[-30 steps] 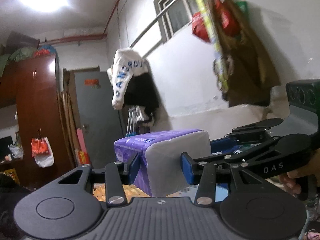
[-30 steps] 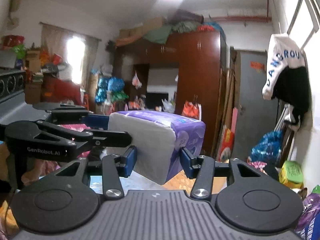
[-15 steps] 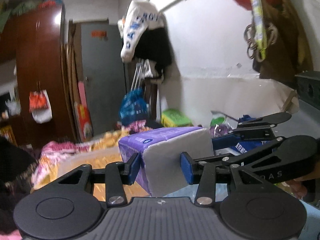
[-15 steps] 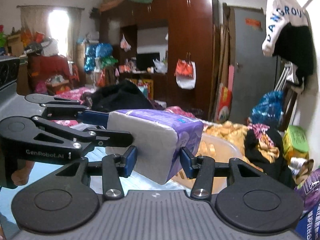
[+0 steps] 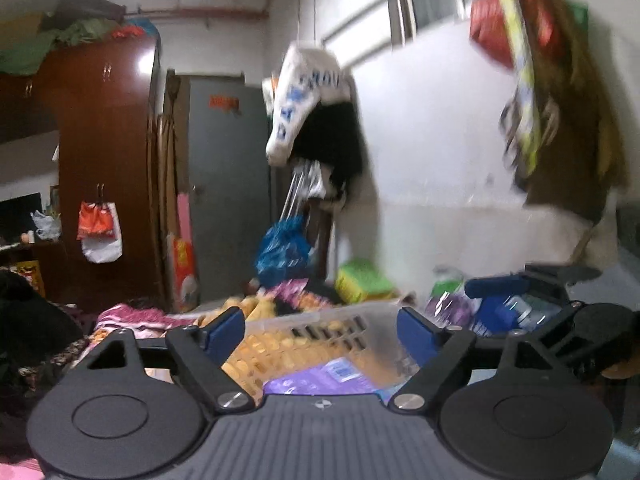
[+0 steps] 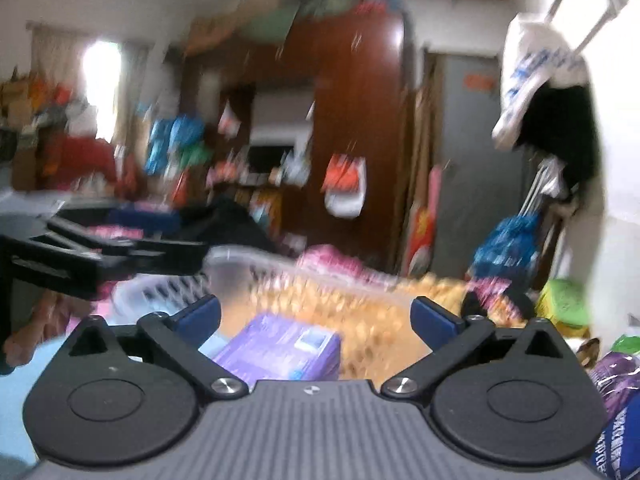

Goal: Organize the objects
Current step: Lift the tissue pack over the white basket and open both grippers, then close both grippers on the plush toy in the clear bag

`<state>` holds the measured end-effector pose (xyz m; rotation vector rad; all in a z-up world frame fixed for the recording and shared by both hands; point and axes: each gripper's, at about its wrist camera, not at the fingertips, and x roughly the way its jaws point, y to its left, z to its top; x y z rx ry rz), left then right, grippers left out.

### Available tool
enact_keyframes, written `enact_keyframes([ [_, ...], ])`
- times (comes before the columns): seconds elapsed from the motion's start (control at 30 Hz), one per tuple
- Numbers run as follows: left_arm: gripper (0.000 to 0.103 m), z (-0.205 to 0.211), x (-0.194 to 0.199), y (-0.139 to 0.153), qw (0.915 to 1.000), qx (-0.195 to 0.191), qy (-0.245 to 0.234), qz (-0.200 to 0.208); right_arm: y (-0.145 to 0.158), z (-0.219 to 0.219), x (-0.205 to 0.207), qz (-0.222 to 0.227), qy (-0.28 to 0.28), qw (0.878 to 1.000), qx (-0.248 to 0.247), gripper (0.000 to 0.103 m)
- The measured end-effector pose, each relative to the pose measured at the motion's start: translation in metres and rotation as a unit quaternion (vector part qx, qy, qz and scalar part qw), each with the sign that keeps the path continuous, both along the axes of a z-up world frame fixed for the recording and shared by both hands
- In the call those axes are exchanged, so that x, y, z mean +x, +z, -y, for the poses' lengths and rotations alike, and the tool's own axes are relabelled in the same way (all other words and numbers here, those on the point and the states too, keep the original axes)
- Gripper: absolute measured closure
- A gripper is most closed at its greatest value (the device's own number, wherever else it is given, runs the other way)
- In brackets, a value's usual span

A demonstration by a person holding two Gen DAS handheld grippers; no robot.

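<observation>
The purple tissue pack [image 5: 320,380] lies low inside a pale slotted plastic basket [image 5: 320,322], below both grippers; it also shows in the right wrist view [image 6: 280,350], with the basket rim [image 6: 256,260] behind it. My left gripper [image 5: 320,326] is open and empty, its blue pads wide apart above the pack. My right gripper [image 6: 314,314] is open and empty too. Each gripper appears at the side of the other's view: the right one [image 5: 560,320], the left one [image 6: 100,256]. The right wrist view is blurred.
A dark red wardrobe [image 5: 100,160] and a grey door [image 5: 224,184] stand behind. Clothes hang on the white wall [image 5: 316,120]. Bags and packets [image 5: 360,280] pile up past the basket, with purple and blue packs at the right [image 6: 616,400].
Both grippers were shut on the tissue pack, holding it up between them. Both have now opened and the pack has dropped into the basket. The views tilted down, then up.
</observation>
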<state>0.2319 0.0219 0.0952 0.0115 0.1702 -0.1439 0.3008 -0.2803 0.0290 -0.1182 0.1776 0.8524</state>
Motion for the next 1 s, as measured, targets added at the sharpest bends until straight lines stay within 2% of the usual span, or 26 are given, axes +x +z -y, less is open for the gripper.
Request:
enact_keyframes([
  [0.1, 0.011, -0.001, -0.053, -0.009, 0.9996, -0.019, 0.008, 0.020, -0.014, 0.031, -0.037, -0.023, 0.001, 0.999, 0.043, 0.000],
  [0.23, 0.011, -0.002, -0.115, -0.045, 0.9971, -0.050, 0.057, 0.005, -0.059, 0.064, -0.085, -0.063, 0.008, 0.994, 0.091, 0.000],
  [0.3, 0.011, -0.008, -0.140, -0.068, 0.9949, -0.085, 0.054, 0.005, -0.082, 0.072, -0.104, -0.085, 0.019, 0.990, 0.108, 0.000],
  [0.37, 0.011, -0.014, -0.149, -0.083, 0.9936, -0.106, 0.039, 0.003, -0.091, 0.070, -0.106, -0.089, 0.027, 0.989, 0.116, 0.000],
  [0.5, 0.012, -0.018, -0.142, -0.083, 0.9931, -0.106, 0.049, 0.008, -0.082, 0.052, -0.095, -0.090, 0.013, 0.991, 0.095, 0.000],
  [0.63, 0.015, -0.008, -0.126, -0.090, 0.9951, -0.088, 0.044, -0.014, -0.082, 0.026, -0.090, -0.083, 0.020, 0.993, 0.079, 0.000],
  [0.7, 0.028, -0.003, -0.115, -0.097, 0.9956, -0.081, 0.038, -0.027, -0.087, 0.014, -0.086, -0.089, 0.025, 0.993, 0.069, 0.000],
  [0.87, 0.046, 0.001, -0.103, -0.111, 0.9961, -0.062, 0.037, -0.050, -0.096, 0.004, -0.089, -0.080, 0.031, 0.995, 0.049, 0.015],
  [0.97, 0.057, 0.002, -0.101, -0.113, 0.9966, -0.055, 0.033, -0.052, -0.098, 0.002, -0.094, -0.072, 0.028, 0.996, 0.040, 0.033],
  [1.0, 0.061, 0.004, -0.101, -0.114, 0.9968, -0.050, 0.033, -0.052, -0.099, 0.001, -0.093, -0.074, 0.026, 0.996, 0.035, 0.042],
])
